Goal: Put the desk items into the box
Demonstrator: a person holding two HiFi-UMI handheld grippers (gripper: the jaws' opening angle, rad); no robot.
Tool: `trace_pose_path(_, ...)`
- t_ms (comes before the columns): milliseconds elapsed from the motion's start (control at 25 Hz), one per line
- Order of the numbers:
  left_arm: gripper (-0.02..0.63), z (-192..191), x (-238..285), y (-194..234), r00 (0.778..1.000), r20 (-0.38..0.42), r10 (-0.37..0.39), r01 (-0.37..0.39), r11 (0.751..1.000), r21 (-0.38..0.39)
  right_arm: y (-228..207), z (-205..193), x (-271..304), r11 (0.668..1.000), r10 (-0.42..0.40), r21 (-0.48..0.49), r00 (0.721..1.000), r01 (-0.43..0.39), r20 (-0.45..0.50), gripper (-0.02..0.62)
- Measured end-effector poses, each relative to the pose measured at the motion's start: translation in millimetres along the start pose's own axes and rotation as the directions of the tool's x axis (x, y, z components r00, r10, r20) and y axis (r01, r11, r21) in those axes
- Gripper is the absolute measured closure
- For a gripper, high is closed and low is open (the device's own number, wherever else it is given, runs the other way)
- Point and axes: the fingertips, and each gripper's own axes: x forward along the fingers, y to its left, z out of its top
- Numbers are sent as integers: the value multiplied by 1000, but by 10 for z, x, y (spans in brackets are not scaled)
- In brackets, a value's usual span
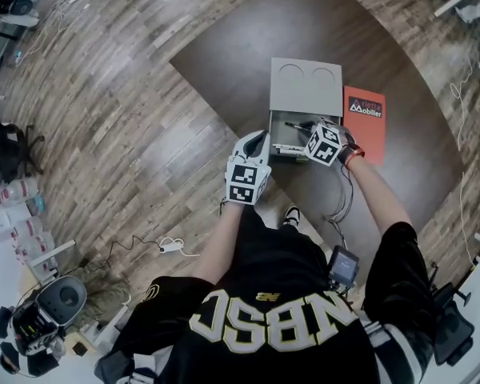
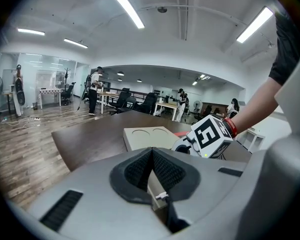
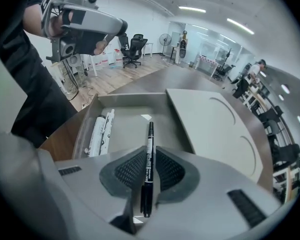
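The grey box (image 1: 278, 131) lies open on the dark table, its lid (image 1: 306, 86) folded back behind it. My right gripper (image 3: 149, 156) hovers over the box and is shut on a black marker (image 3: 149, 149), which points forward along the jaws above the box floor (image 3: 130, 129). Two white pens (image 3: 101, 132) lie along the box's left wall. My left gripper (image 2: 151, 156) is shut and holds nothing; it stands just left of the box (image 1: 252, 146), raised above the table. Its view shows the lid (image 2: 150, 136) and the right gripper's marker cube (image 2: 210, 136).
An orange booklet (image 1: 365, 122) lies on the table right of the box. The table edge (image 1: 216, 102) runs close to my left gripper, with wooden floor beyond. A cable and a small device (image 1: 342, 266) hang near my right arm. Desks, chairs and people stand far off.
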Motion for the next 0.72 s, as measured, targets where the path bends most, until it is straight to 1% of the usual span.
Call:
trace_pose_path(40,592,16,-15,-6,1000,5,3,-3,1000,1,-13,-1,-12,1000,-2,22,1000,2,3,523)
trace_pose_path(160,592,82,-64,7,1000,24,16,-16,1000,7,-67,55,-122,995,-26,100,999,22,39,515)
trace_pose_path(320,591,153,-133,21,998,51,34,-35,999,3,-85,177,-405,984,-85,168,990,66,109,515)
trace_pose_path(400,592,213,-151,2,997,66,39,-39,999,5,-101,234,-578,972,-119,221,982,85,149,514)
trace_pose_path(480,592,295,-164,-35,996,84,40,-41,999,11,-133,273,-762,950,-165,295,967,103,194,514)
trace_pose_path(560,592,396,-184,-86,994,106,41,-43,999,21,-181,298,-973,920,-231,370,943,131,240,514)
trace_pose_path(640,592,510,-221,-148,991,128,40,-44,999,31,-223,298,-1207,881,-307,445,911,162,276,514)
trace_pose_path(720,592,624,-264,-226,988,150,34,-41,998,44,-256,274,-1457,833,-384,520,873,187,300,514)
